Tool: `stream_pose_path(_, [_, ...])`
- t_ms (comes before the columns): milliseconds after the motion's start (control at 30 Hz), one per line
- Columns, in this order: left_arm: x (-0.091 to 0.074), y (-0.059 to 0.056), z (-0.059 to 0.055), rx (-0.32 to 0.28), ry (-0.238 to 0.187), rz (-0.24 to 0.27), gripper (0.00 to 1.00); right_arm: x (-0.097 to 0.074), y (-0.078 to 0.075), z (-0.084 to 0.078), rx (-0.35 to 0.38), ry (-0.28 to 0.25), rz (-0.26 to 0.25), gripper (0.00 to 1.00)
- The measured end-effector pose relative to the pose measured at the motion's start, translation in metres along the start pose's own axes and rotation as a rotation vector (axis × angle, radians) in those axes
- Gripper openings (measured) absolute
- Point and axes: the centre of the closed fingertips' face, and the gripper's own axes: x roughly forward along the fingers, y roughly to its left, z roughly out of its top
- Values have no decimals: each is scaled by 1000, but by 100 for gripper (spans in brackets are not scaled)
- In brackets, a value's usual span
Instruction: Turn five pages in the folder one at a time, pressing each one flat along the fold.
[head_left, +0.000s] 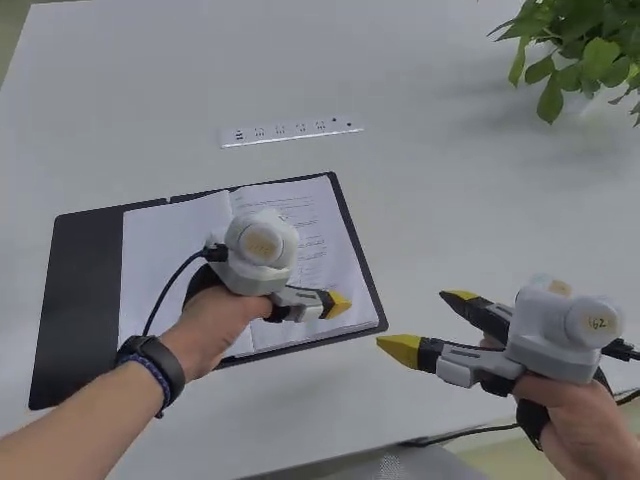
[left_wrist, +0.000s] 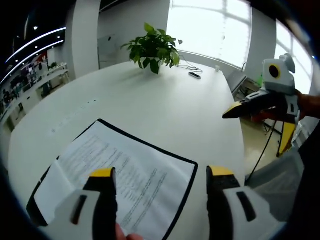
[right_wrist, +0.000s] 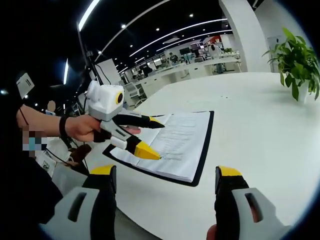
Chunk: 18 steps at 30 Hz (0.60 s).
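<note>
Head view, right gripper (head_left: 430, 322): nearest item, in the right hand (head_left: 570, 415) above the table's near edge, just right of the folder's near right corner. The jaws are spread wide with their yellow tips well apart, and nothing is between them.
Left gripper (head_left: 330, 303): in the left hand (head_left: 215, 325), over the near part of the printed page and pointing toward the folder's right edge. The left gripper view shows the jaws parted and empty. Whether a tip touches the paper cannot be told.
Wristband (head_left: 150, 360): dark, on the left wrist.
Folder (head_left: 75, 300): black cover, lying open and flat on the table, left of centre.
Pages: a white sheet (head_left: 170, 260) on the left and a printed page (head_left: 300, 230) with lines of text on the right, both lying flat.
Table (head_left: 450, 180): white and matte.
Power strip (head_left: 290, 130): set in the table top beyond the folder's far edge, apart from it.
Plant (head_left: 580, 50): green leaves at the far right corner.
</note>
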Motion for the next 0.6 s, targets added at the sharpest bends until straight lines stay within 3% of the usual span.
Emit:
stream_pose_path(267, [35, -4, -19, -25, 60, 16, 73, 3, 0, 0, -3, 11, 2, 80])
stream_pose_path(500, [52, -1, -42, -24, 105, 39, 71, 0, -4, -2, 6, 16, -6, 79])
stream_pose_path(600, [55, 0, -46, -35, 110, 47, 70, -4, -6, -2, 18, 7, -12, 79])
